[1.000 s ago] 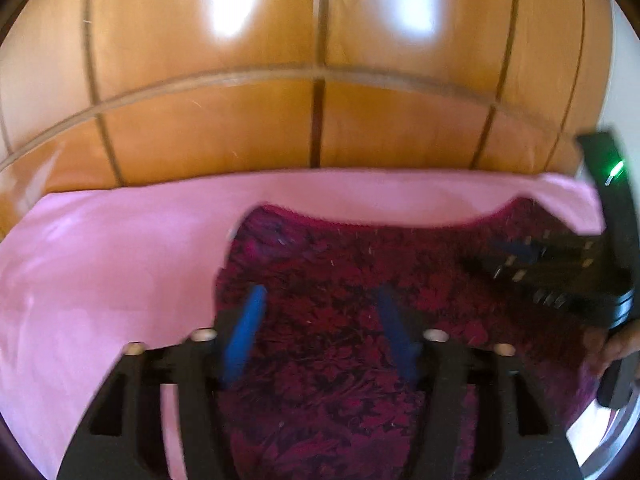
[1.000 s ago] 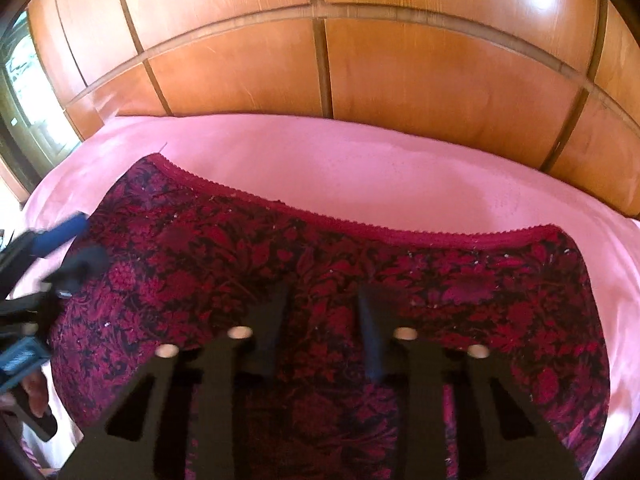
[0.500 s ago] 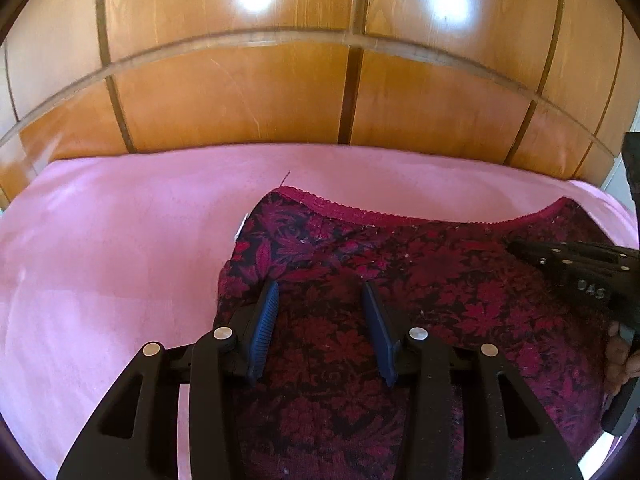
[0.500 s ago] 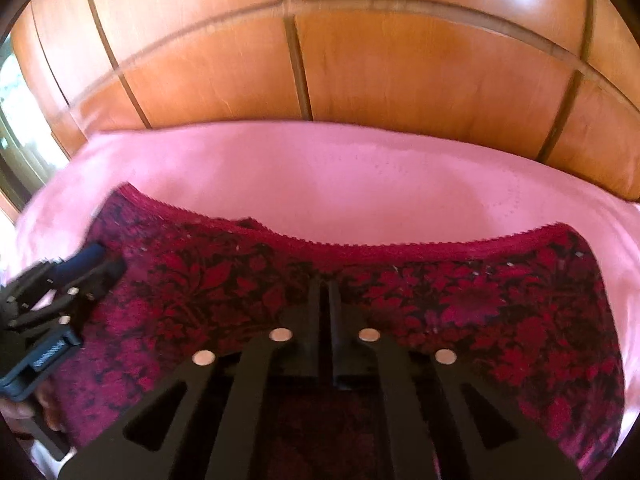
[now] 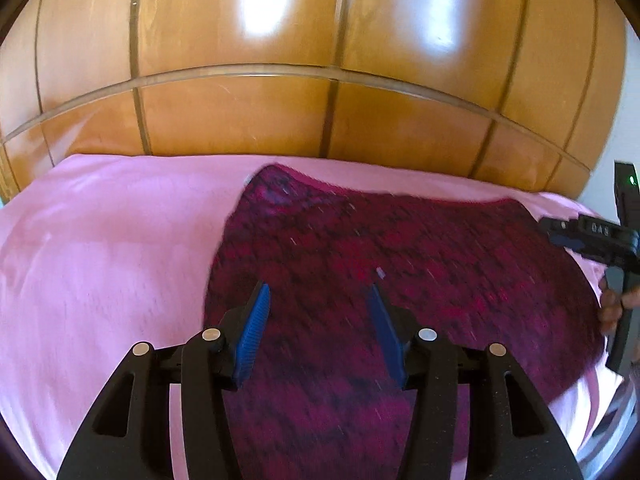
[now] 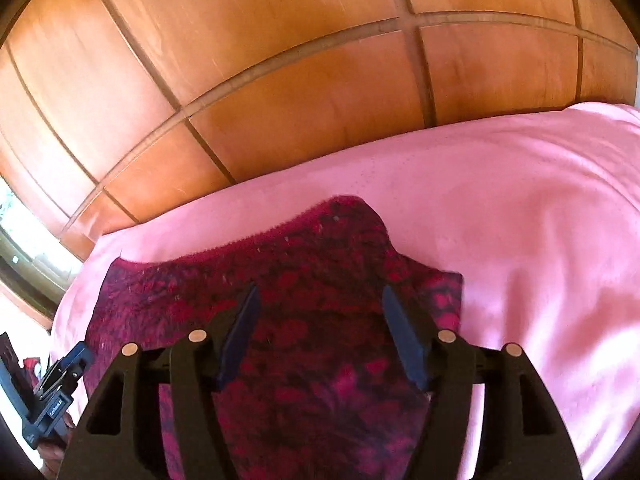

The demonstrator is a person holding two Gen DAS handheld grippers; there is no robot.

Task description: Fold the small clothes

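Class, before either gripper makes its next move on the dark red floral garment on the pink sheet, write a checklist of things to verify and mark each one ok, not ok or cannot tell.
1. Left gripper empty, jaws just opening over the garment: ok.
2. Right gripper empty, jaws just opening, nothing pinched: ok.
3. Garment wholly on the pink sheet: cannot tell, its near part is hidden.
4. Garment lying flat: not ok, one corner peaks up in the right wrist view.
5. Lace edge facing the wooden panel: ok.
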